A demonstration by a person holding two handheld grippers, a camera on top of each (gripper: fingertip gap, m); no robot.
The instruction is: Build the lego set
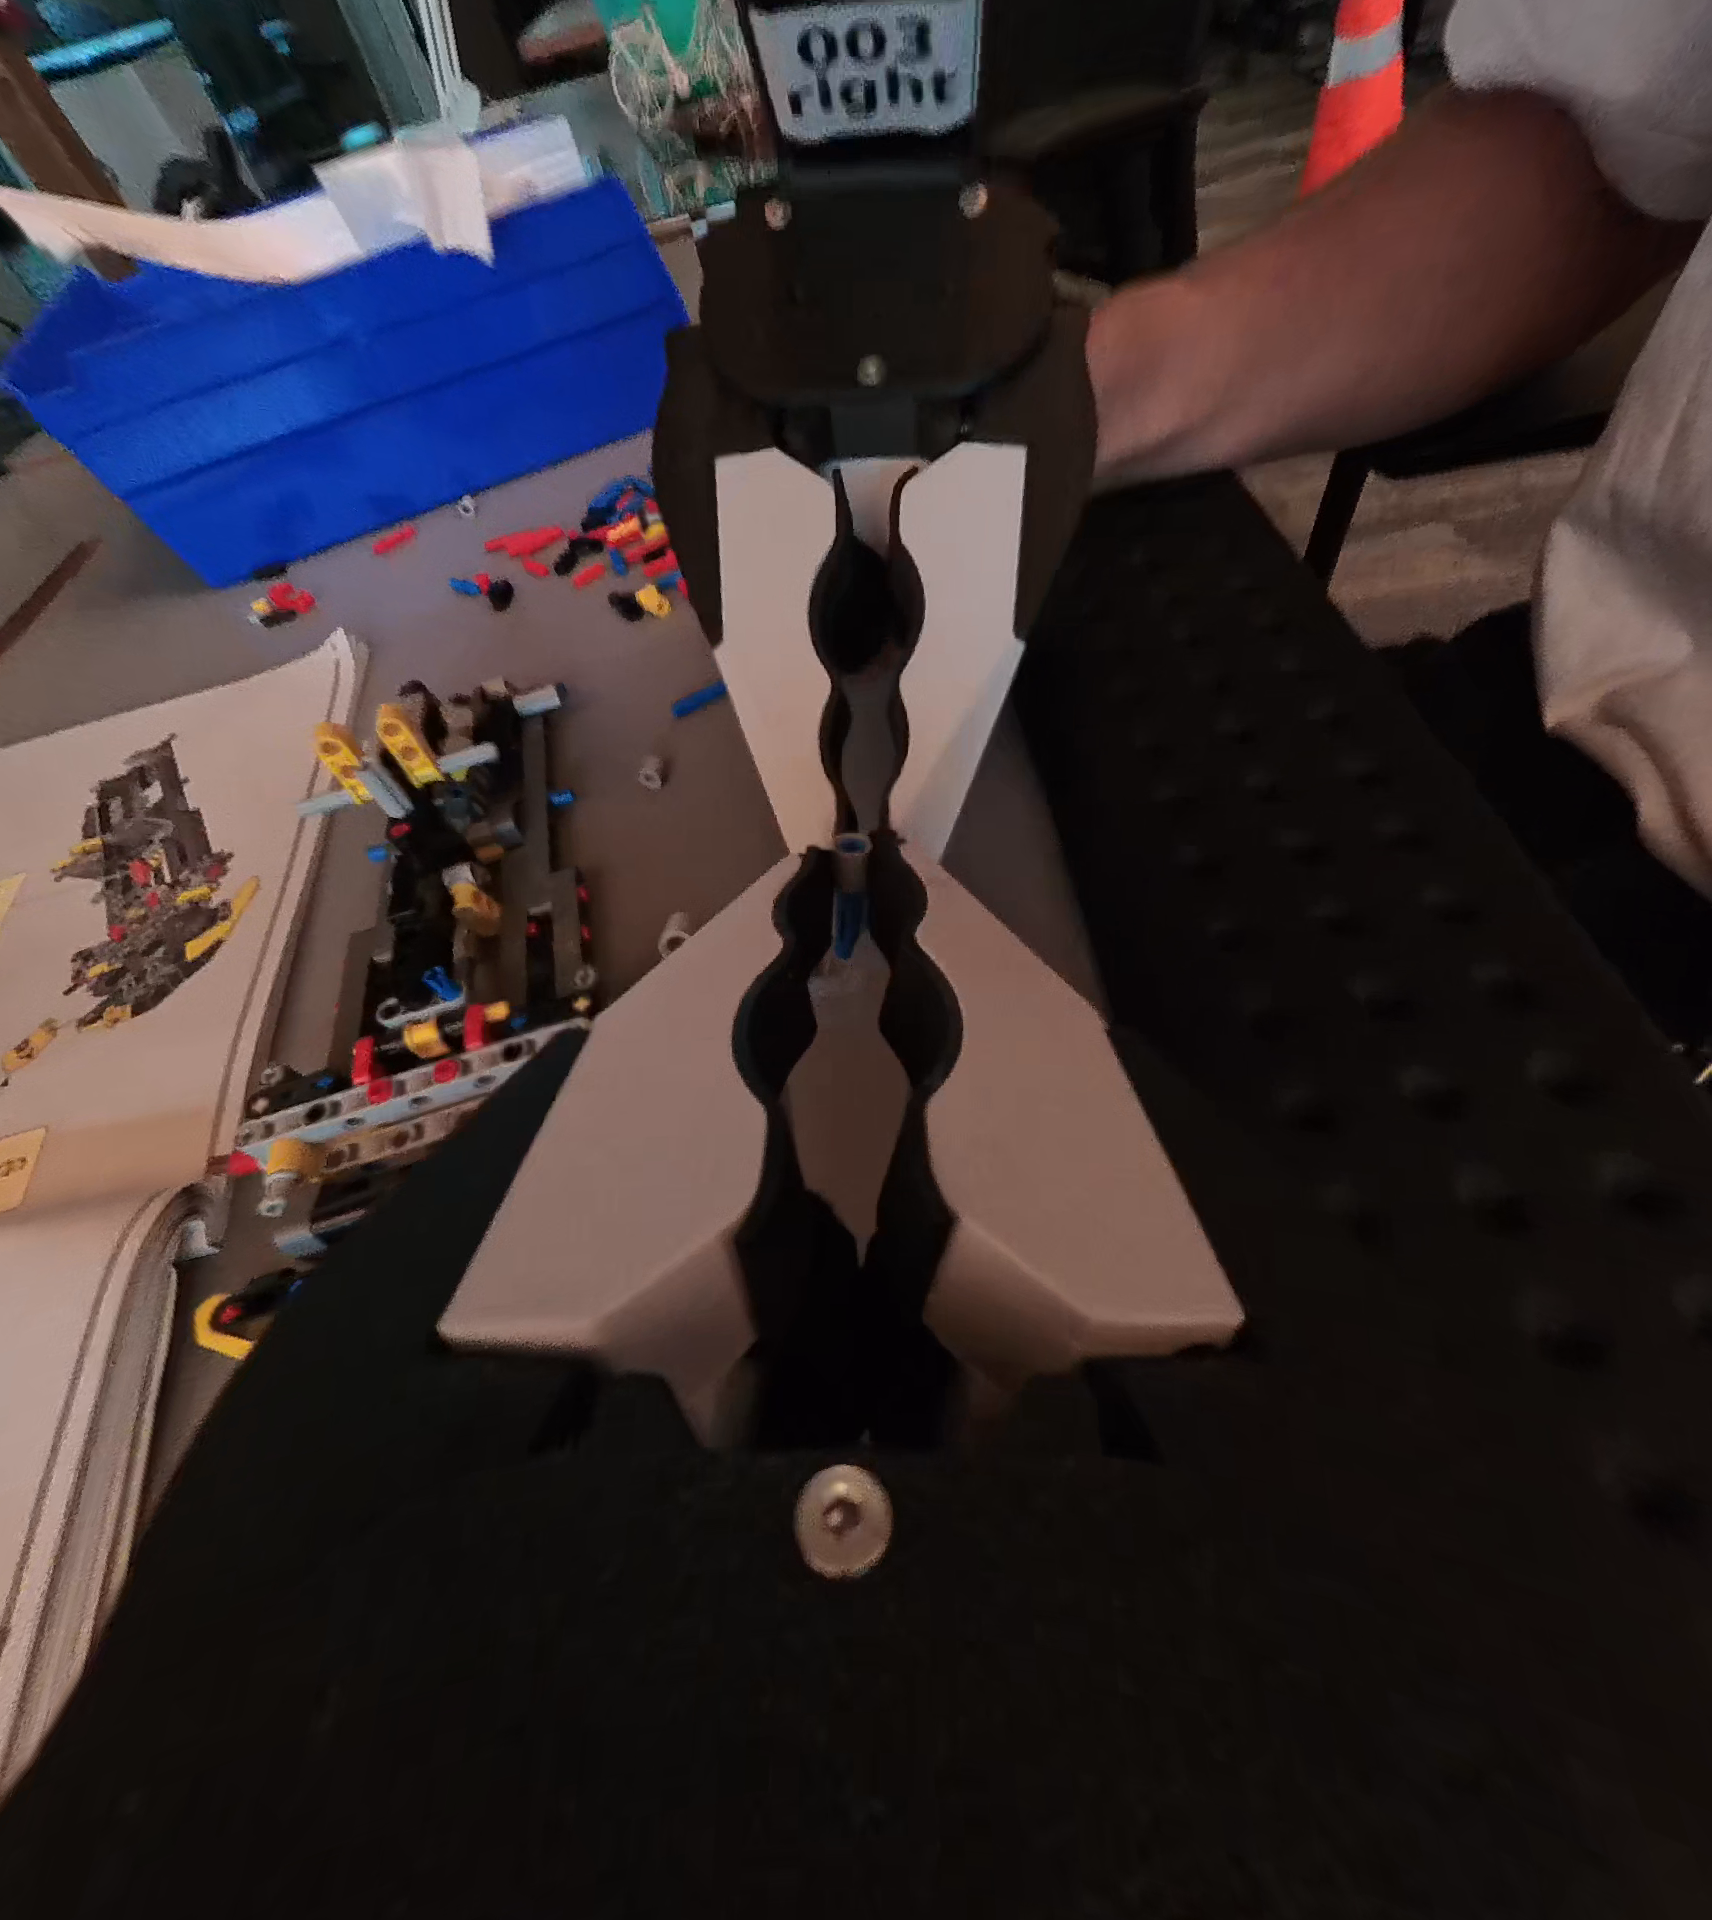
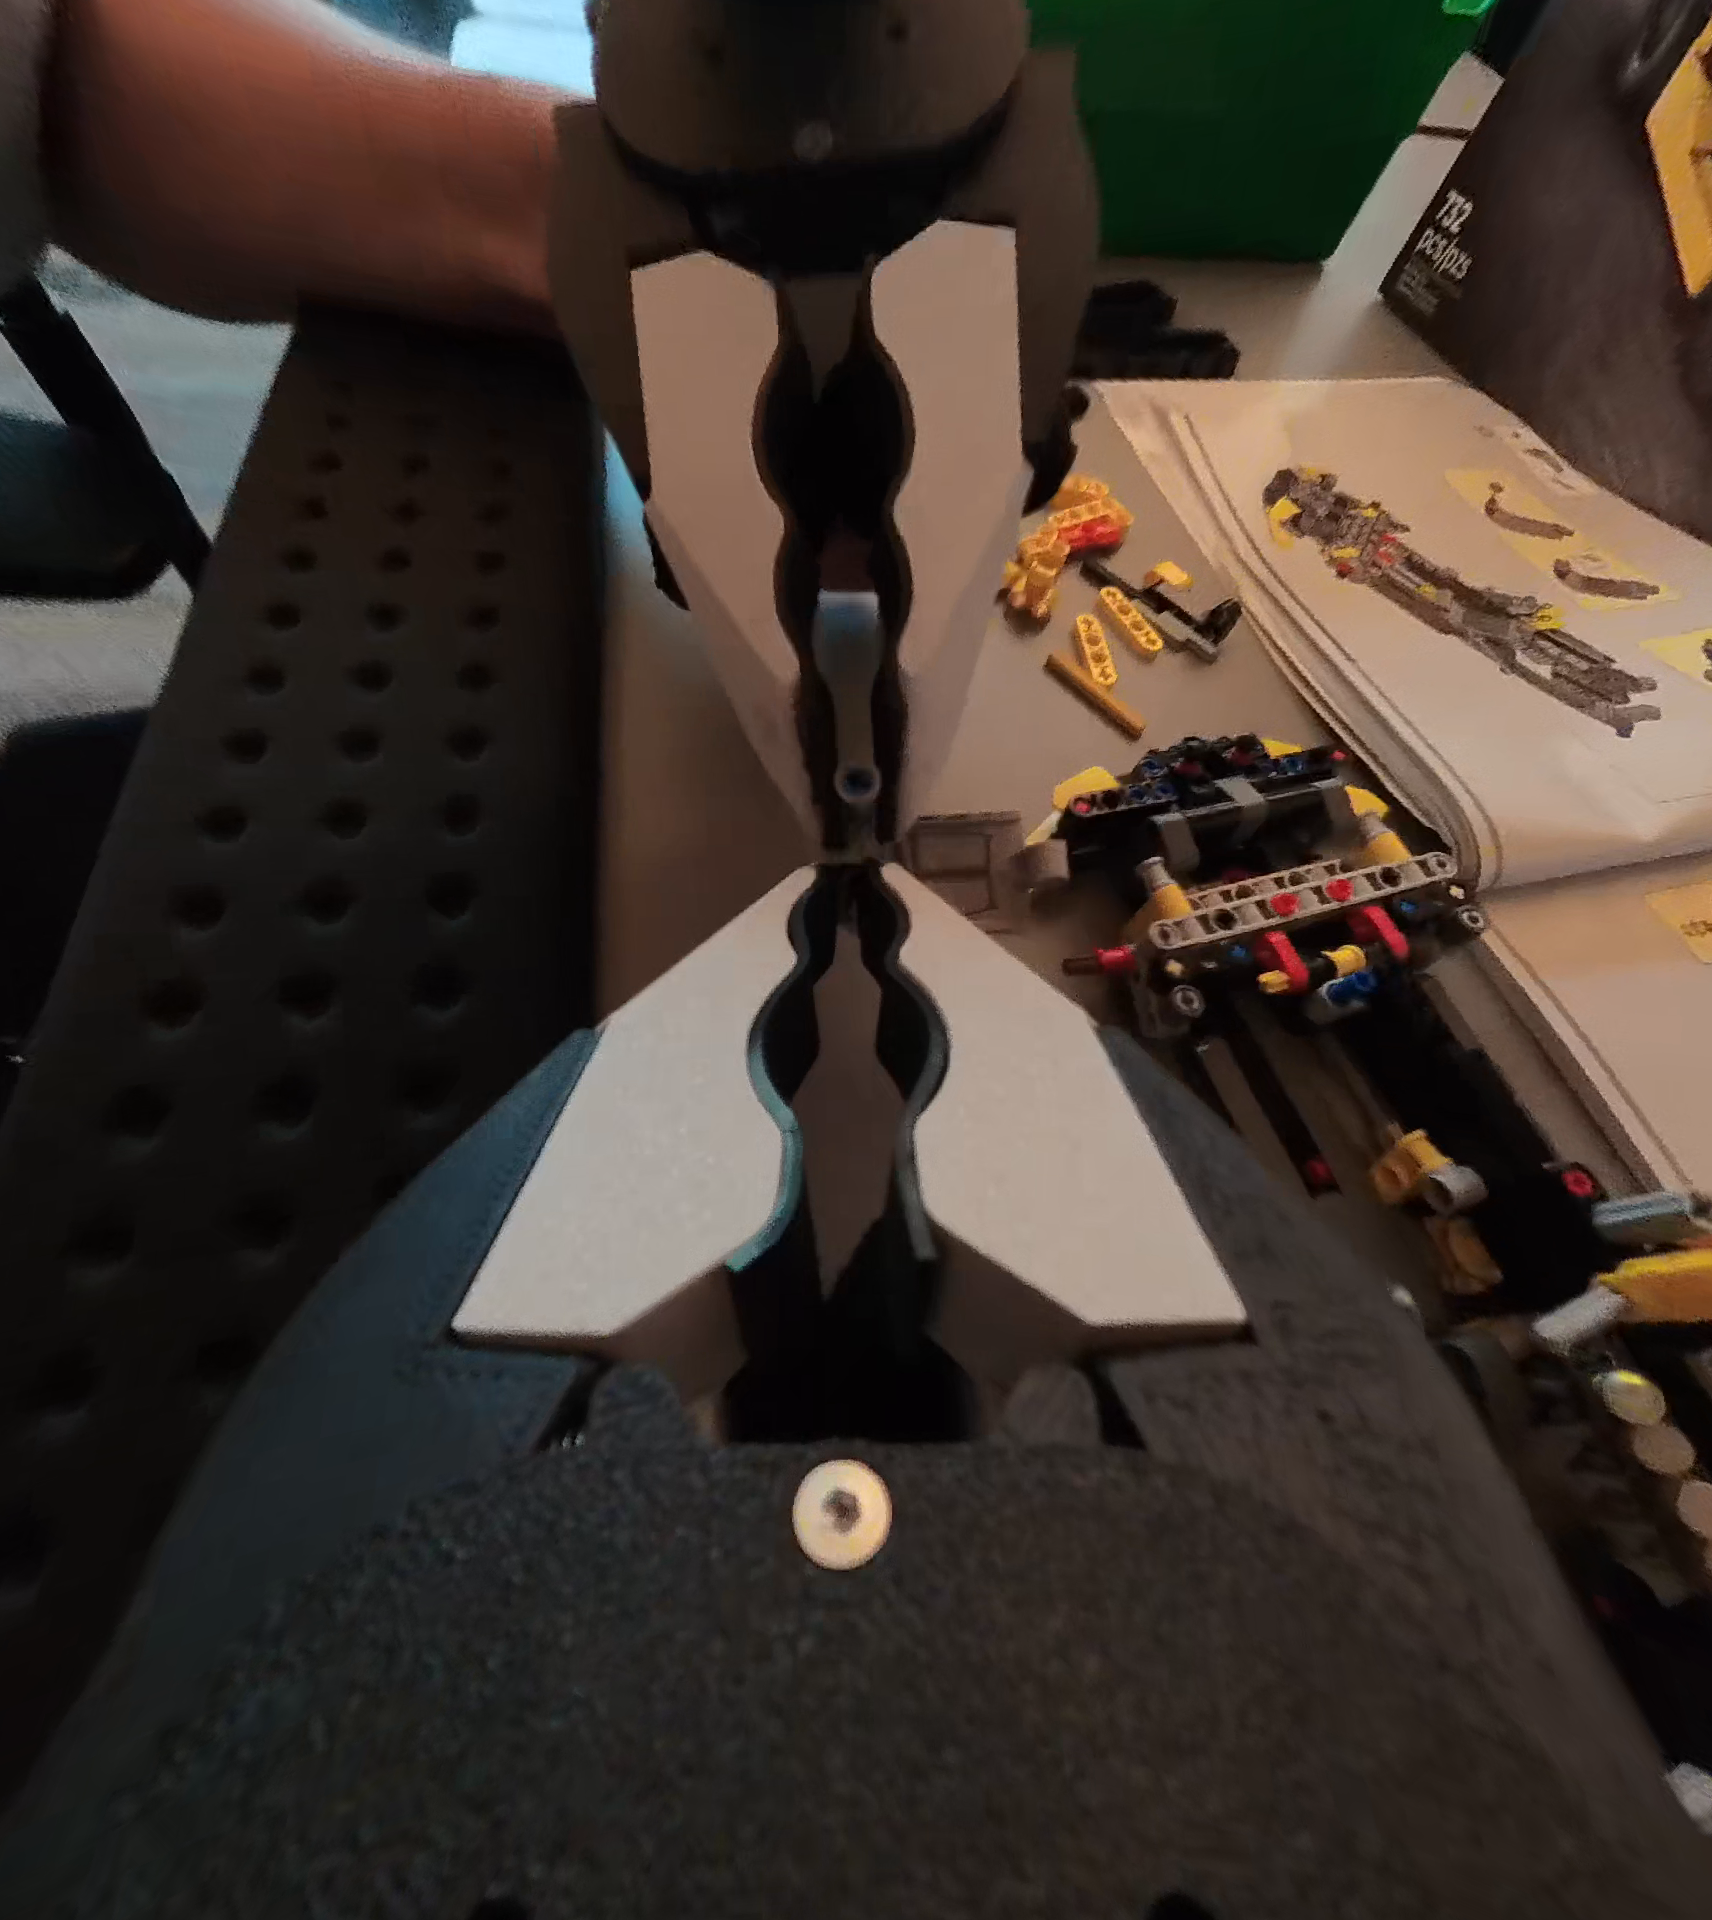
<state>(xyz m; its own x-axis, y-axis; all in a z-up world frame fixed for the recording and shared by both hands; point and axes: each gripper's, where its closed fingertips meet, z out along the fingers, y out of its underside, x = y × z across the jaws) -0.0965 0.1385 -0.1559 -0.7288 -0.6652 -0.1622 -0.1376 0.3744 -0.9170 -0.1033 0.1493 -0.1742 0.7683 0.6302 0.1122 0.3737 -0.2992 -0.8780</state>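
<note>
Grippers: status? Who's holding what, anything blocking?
Left gripper shut on blue pin, tip to tip with right gripper, shut; its contents unclear. Lego chassis on table, untouched. Nothing between tips.

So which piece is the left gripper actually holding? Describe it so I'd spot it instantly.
Find the two grippers meeting tip to tip beside the open instruction booklet. The left gripper pinches a small blue pin, unlike the loose pieces on the table.
</note>
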